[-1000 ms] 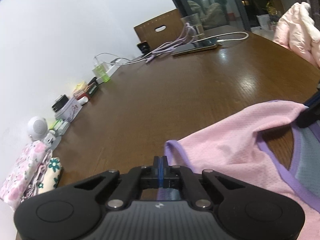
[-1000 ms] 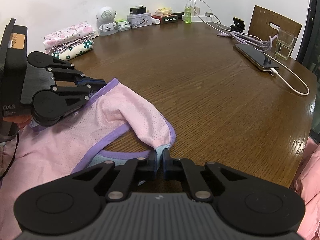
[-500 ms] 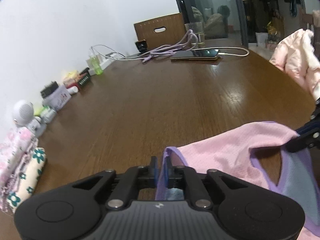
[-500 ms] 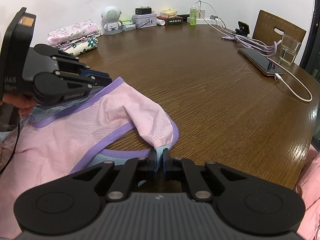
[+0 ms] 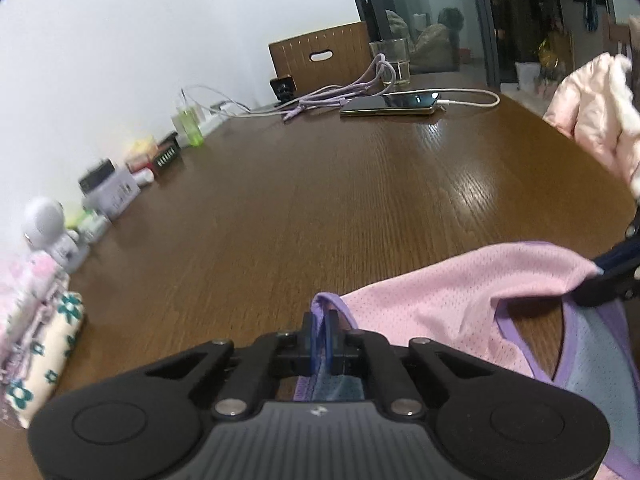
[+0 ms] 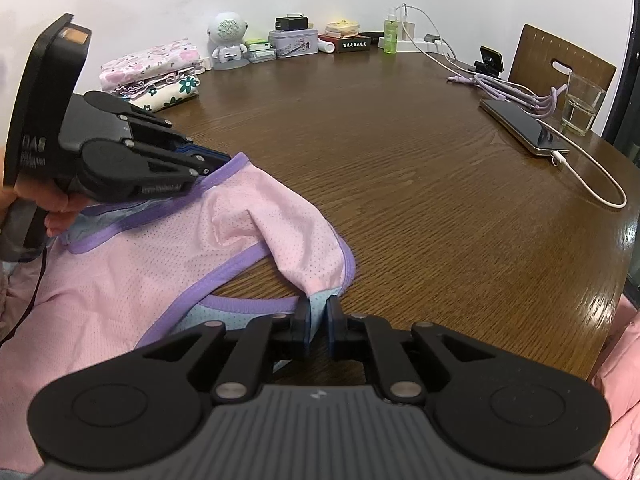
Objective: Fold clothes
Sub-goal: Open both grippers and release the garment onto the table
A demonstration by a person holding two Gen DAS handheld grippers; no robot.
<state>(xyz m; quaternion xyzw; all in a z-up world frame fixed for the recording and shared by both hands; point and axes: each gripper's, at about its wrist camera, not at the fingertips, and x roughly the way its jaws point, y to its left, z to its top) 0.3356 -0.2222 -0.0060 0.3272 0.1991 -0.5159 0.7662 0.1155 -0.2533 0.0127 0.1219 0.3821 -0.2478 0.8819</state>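
A pink mesh vest (image 6: pixel 120 280) with purple trim and a pale blue inside lies at the near edge of the brown table (image 6: pixel 400 160). My left gripper (image 5: pixel 320 320) pinches the purple-edged tip of one shoulder strap, its jaws closing onto the cloth. In the right wrist view the left gripper (image 6: pixel 224 158) holds that strap just above the table, with a hand behind it. My right gripper (image 6: pixel 318 308) is shut on the other strap's tip, where pink and blue layers bunch. In the left wrist view the right gripper (image 5: pixel 600 276) shows at the right edge.
Folded floral clothes (image 6: pixel 156 68) are stacked at the far left by the wall, beside a white robot speaker (image 6: pixel 228 36) and small boxes. A phone (image 6: pixel 524 128), cables and a glass (image 6: pixel 580 100) sit at the far right. A pink jacket (image 5: pixel 592 120) hangs past the table's right edge.
The left gripper rolled towards level, its jaws parted slightly on the strap and closed again. The right gripper kept still with its strap.
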